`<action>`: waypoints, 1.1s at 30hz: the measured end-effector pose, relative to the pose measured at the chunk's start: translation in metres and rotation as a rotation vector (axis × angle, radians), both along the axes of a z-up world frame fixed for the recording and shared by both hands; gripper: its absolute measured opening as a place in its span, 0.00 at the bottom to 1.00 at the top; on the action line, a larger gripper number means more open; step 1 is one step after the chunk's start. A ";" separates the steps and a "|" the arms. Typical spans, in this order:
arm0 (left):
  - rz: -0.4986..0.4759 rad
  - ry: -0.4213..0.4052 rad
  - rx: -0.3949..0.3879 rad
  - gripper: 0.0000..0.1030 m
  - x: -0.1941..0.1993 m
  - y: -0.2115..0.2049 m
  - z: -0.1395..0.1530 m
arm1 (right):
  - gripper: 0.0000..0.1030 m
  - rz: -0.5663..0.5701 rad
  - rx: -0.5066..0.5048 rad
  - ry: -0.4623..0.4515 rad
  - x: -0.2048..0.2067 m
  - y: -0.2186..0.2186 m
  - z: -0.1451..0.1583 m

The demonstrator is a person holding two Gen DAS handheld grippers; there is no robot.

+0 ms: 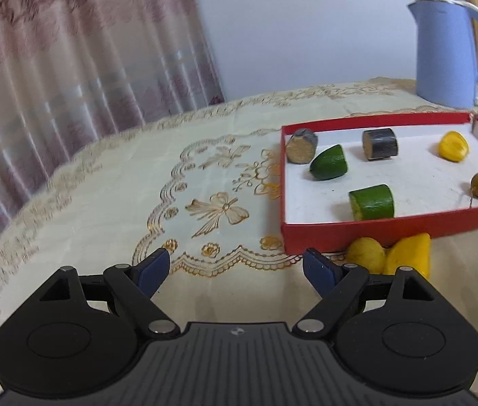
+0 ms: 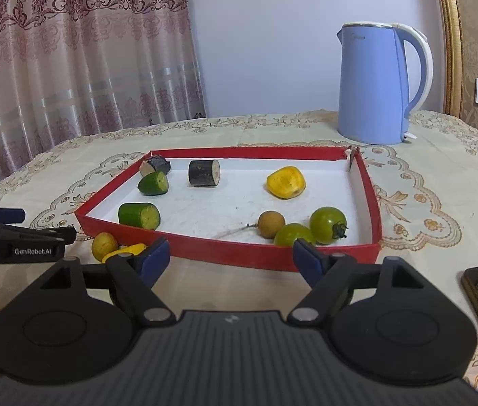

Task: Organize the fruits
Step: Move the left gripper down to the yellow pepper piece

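Fingers [image 2: 152, 256] of both grippers are standing open and empty while two yellow fruit pieces [image 2: 105, 242] are lying on the cream tabletop [image 2: 69, 155] just outside the red cardboard tray's [image 2: 205, 248] near-left wall, likely needing the left gripper [image 1: 235, 267] to reach right and close on one.

A red-walled, white-floored tray [image 2: 371, 196] holds green cucumber pieces [image 2: 139, 215], yellow fruit [image 2: 285, 181] and green tomatoes [image 2: 327, 225], beside a pale blue kettle [image 2: 372, 84] on a cream, gold-embroidered tablecloth [image 1: 120, 196].

Fruits [image 2: 286, 182] in tray [image 2: 372, 203]; kettle [image 2: 374, 84] behind

Black grippers, blue-padded fingers [image 2: 152, 257], "GenRobot.AI" marking
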State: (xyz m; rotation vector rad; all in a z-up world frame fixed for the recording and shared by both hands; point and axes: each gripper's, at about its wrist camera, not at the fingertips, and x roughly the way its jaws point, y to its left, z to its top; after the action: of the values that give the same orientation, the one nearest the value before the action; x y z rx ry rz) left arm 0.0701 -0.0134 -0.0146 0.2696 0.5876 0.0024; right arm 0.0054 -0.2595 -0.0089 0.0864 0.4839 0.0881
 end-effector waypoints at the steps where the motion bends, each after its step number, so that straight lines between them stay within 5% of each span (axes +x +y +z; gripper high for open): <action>1: -0.012 -0.001 0.014 0.84 -0.001 -0.004 -0.001 | 0.76 0.000 0.001 0.000 0.000 0.000 0.000; 14: -0.081 0.041 -0.119 0.83 -0.001 -0.011 0.012 | 0.80 0.012 0.003 0.003 -0.004 0.001 -0.007; 18: -0.129 0.112 -0.193 0.83 0.007 -0.012 0.010 | 0.81 0.013 0.006 0.005 -0.004 0.001 -0.008; 25: -0.098 0.136 -0.189 0.84 0.017 -0.018 0.001 | 0.81 0.010 0.006 0.006 -0.005 -0.001 -0.008; 33: 0.002 0.042 -0.060 0.83 0.007 -0.005 0.010 | 0.82 0.103 -0.037 0.012 0.001 0.014 -0.007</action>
State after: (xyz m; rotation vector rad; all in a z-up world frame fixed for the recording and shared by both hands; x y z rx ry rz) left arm 0.0768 -0.0185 -0.0050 0.2113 0.6285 -0.0193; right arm 0.0068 -0.2459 -0.0160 0.0253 0.5018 0.1799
